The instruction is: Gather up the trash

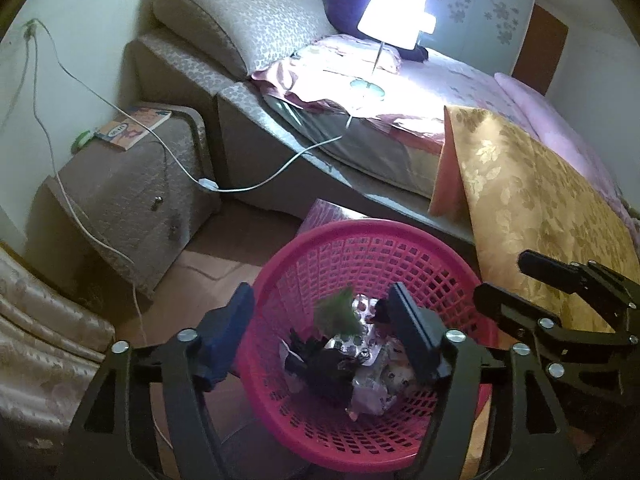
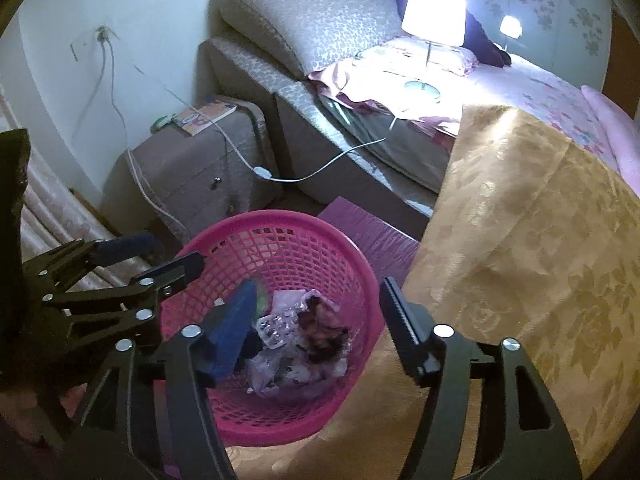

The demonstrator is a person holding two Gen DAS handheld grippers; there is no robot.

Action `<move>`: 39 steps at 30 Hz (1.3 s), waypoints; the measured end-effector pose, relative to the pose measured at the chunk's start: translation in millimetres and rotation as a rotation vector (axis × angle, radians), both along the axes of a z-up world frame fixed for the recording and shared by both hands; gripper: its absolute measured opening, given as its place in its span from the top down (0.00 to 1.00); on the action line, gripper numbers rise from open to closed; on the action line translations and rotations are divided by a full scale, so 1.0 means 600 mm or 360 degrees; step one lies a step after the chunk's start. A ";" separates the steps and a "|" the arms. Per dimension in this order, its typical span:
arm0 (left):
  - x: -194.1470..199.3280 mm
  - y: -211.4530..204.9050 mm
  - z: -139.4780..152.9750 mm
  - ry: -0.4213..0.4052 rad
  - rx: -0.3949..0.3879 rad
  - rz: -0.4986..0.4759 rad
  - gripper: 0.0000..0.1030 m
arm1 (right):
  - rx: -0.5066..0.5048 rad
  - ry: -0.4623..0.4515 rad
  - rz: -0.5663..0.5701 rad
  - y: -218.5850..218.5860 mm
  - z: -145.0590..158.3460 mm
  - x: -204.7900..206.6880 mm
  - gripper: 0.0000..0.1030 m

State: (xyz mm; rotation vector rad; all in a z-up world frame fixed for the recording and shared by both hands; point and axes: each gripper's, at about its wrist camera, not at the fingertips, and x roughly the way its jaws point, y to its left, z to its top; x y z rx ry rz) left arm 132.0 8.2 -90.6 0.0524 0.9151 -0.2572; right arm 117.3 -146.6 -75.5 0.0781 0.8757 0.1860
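Observation:
A pink mesh basket [image 1: 400, 256] stands on the floor beside the bed. It holds crumpled wrappers and foil blister packs [image 1: 368, 364]. My left gripper [image 1: 320, 292] hangs open over the basket. A blurred green scrap [image 1: 334, 314] shows between its fingers, touching neither pad, just above the pile. My right gripper [image 2: 318, 286] is also open over the same basket [image 2: 304, 228], with nothing between its pads; below it lie the wrappers [image 2: 304, 344]. Each gripper shows in the other's view: the right gripper [image 1: 502, 276] at the basket's right rim, the left gripper [image 2: 176, 250] at its left rim.
A bed with a gold patterned cover [image 1: 540, 208] runs along the right. A lit lamp [image 1: 394, 14] stands on the bed, and its cord [image 1: 280, 168] trails to a nightstand [image 1: 132, 184] carrying a book [image 1: 134, 126]. Folded cloth [image 1: 40, 328] lies at the left.

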 end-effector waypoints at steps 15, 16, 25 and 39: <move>-0.014 -0.008 0.021 -0.0131 0.0087 0.0033 0.18 | 0.0046 -0.0072 -0.0115 -0.023 0.007 -0.022 0.18; -0.014 -0.007 0.022 -0.0136 0.0086 0.0037 0.18 | 0.0055 -0.0086 -0.0131 -0.026 0.007 -0.025 0.18; -0.025 0.000 0.036 -0.0189 0.0117 0.0089 0.17 | 0.0052 -0.0225 -0.0222 -0.037 0.020 -0.064 0.09; -0.068 0.025 0.069 -0.0280 0.0165 0.0177 0.13 | 0.0068 -0.0343 -0.0164 -0.015 0.052 -0.113 0.07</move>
